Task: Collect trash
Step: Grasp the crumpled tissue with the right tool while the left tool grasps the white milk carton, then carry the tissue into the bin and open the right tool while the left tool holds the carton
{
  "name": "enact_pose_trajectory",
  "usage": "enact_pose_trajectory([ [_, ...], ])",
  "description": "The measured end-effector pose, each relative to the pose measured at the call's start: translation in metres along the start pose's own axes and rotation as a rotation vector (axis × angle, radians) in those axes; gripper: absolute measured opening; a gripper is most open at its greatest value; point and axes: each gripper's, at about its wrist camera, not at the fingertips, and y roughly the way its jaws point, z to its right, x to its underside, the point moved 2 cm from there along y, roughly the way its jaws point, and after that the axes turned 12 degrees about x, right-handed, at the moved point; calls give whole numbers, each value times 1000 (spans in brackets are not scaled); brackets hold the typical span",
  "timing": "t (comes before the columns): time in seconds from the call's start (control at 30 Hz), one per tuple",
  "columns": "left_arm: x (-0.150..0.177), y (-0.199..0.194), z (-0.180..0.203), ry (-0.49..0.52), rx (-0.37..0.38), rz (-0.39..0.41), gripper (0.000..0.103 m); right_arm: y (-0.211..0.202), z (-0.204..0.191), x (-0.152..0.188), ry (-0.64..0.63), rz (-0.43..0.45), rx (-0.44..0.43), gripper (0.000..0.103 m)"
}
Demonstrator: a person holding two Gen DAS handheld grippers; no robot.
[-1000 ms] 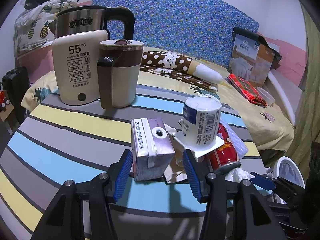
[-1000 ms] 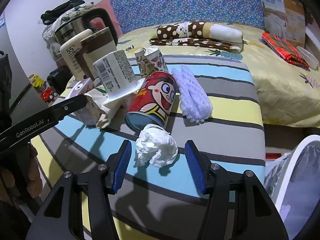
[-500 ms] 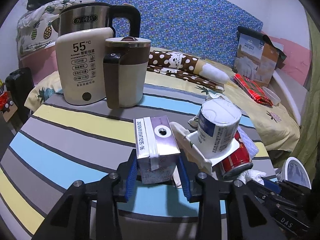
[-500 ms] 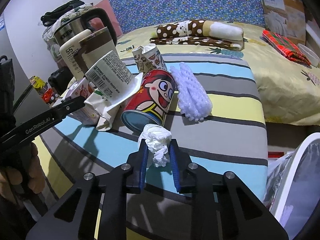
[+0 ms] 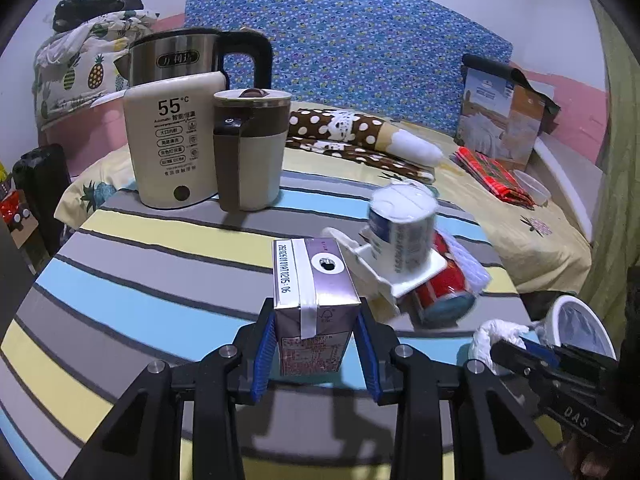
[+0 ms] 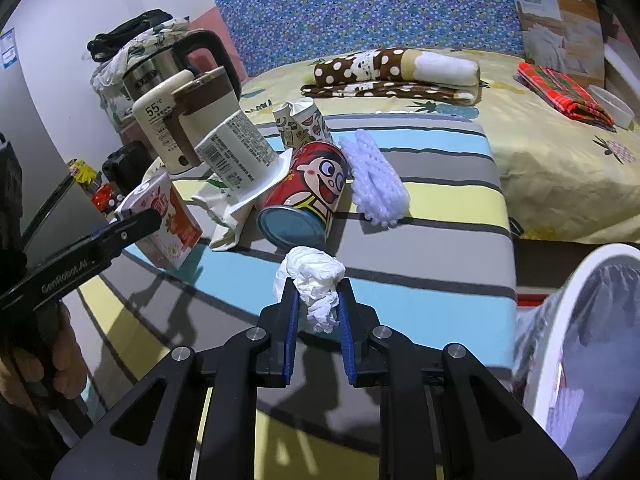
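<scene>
My left gripper (image 5: 316, 320) is shut on a small purple-and-white drink carton (image 5: 312, 280), its blue pads pressed on both sides; the carton (image 6: 168, 216) stands upright at the table's left in the right wrist view. My right gripper (image 6: 318, 292) is closing on a crumpled white tissue (image 6: 312, 268) that bulges between its pads, just above the striped cloth. A red cartoon can (image 6: 308, 196) lies on its side behind the tissue. A white barcode cup (image 5: 400, 232) leans on it over crumpled paper and looks blurred. The tissue (image 5: 496, 332) also shows at the lower right of the left wrist view.
A cream kettle (image 5: 172, 136) and a brown-and-cream mug (image 5: 250, 152) stand at the far left of the striped table (image 5: 120, 280). White foam netting (image 6: 376, 184) and a patterned paper cup (image 6: 300, 124) lie behind the can. A white lined bin (image 6: 580, 320) stands off the table's right edge.
Both grippers went from open to shut: the left on the carton, the right on the tissue. The carton sits closer and higher in the left view, and the barcode cup has shifted.
</scene>
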Motion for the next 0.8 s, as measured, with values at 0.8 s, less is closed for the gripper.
enact_pose_trajectory([
  [0.8,44,-52,94,114,193,-37,37,-77,38,38,109,87,63,21],
])
